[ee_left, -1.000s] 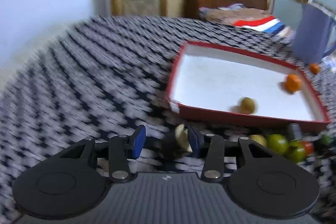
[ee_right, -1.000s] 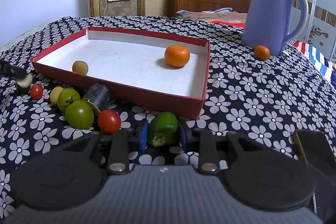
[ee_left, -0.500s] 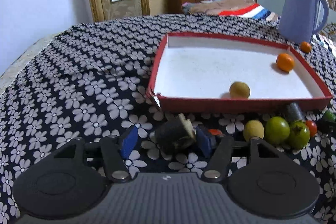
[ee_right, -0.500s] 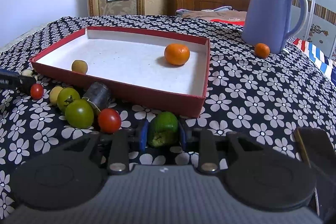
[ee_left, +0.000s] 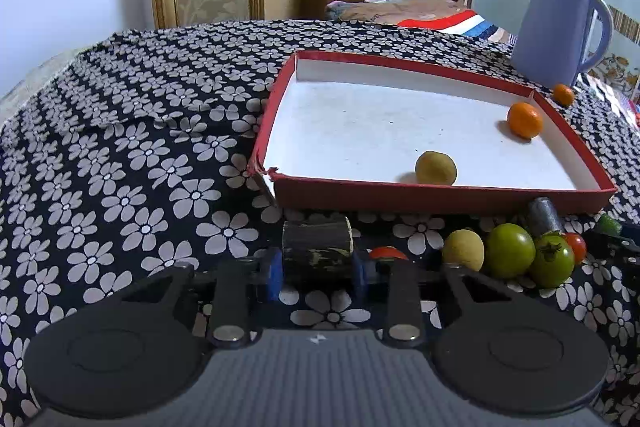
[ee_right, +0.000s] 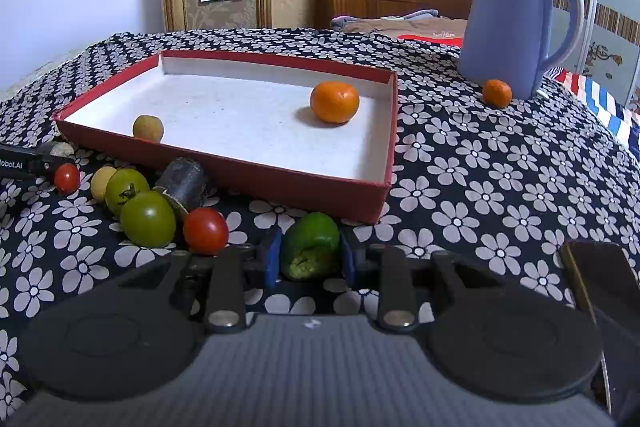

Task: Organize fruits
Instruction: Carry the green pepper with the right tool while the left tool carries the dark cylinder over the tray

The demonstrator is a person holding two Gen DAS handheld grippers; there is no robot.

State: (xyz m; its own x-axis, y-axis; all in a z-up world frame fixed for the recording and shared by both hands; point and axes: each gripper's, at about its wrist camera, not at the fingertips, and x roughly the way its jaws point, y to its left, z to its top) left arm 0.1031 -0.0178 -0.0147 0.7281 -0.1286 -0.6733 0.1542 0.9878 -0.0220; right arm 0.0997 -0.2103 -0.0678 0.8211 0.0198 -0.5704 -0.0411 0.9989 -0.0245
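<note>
Through the left wrist camera, we are at the pickup step. Our left gripper (ee_left: 318, 271) has just been closing, and its blue fingers (ee_left: 274, 270) now press on both ends of a dark log (ee_left: 317, 247), a short cylinder with a pale cut face on its right end and a streaked, blackish skin. It lies crosswise on the flowered bench (ee_left: 120, 167), just in front of the near wall of the red tray (ee_left: 440, 193). We judge the next move to be a lift clear of that wall and a carry forward over the white floor, then a release. The tray's near left corner looks torn, so we should go over it, not against it. Inside the tray lie a tan fruit (ee_left: 436, 168) near the front wall and an orange (ee_left: 525, 120) at the right wall. Outside, to the right, sit a yellow fruit (ee_left: 463, 250), two green tomatoes (ee_left: 511, 251) and a second dark log (ee_left: 544, 217).

Through the right wrist camera, our right gripper (ee_right: 309, 259) has its fingers narrow on a green fruit (ee_right: 311, 250), glossy on top and rough and yellowish at its near end. It sits low over the bench, just before the tray's near right corner. Here too we judge a lift and a short carry into the tray to be what is called for. A red tomato (ee_right: 205, 230) lies just left of the fingers, so we should rise straight up. A small orange (ee_right: 497, 93) rests against the blue jug (ee_right: 516, 23), well apart from the rest.
</note>
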